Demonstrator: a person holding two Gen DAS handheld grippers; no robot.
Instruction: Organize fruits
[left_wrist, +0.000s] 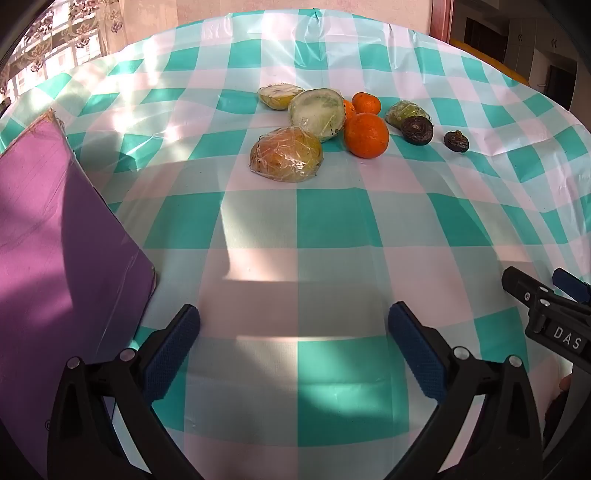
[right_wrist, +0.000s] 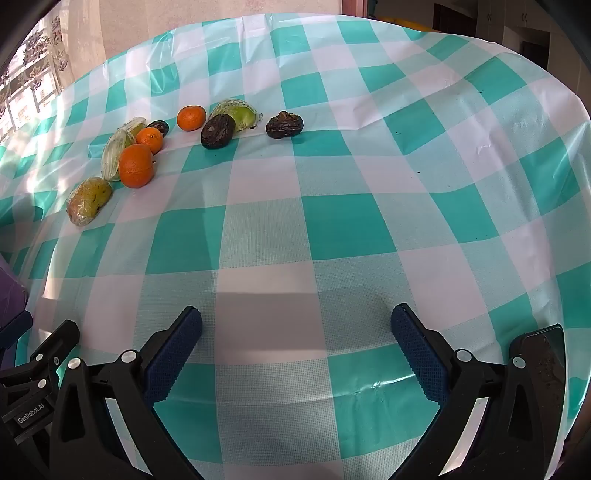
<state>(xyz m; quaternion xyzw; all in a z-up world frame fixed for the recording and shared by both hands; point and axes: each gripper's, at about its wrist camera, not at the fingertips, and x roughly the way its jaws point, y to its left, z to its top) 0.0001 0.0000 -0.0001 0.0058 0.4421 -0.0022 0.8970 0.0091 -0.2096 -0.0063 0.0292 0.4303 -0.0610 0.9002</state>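
Observation:
A cluster of fruit lies on the checked tablecloth (left_wrist: 332, 221) far ahead of both grippers. Nearest is a plastic-wrapped yellow-green fruit (left_wrist: 286, 154) (right_wrist: 88, 200), then a big orange (left_wrist: 366, 135) (right_wrist: 136, 165), a wrapped pale cut fruit (left_wrist: 316, 112) (right_wrist: 113, 153), two smaller oranges (left_wrist: 366, 102) (right_wrist: 191, 117), another wrapped green piece (left_wrist: 404, 110) (right_wrist: 238, 112) and two dark wrinkled fruits (left_wrist: 417, 130) (right_wrist: 218, 131), (left_wrist: 457, 141) (right_wrist: 284, 124). My left gripper (left_wrist: 293, 338) is open over bare cloth. My right gripper (right_wrist: 295, 339) is open too, holding nothing.
A purple box (left_wrist: 55, 240) stands at the left, close to the left gripper; its corner shows in the right wrist view (right_wrist: 11, 295). The right gripper's body (left_wrist: 546, 310) sits at the left view's right edge. A curtained window lies beyond the table's left side.

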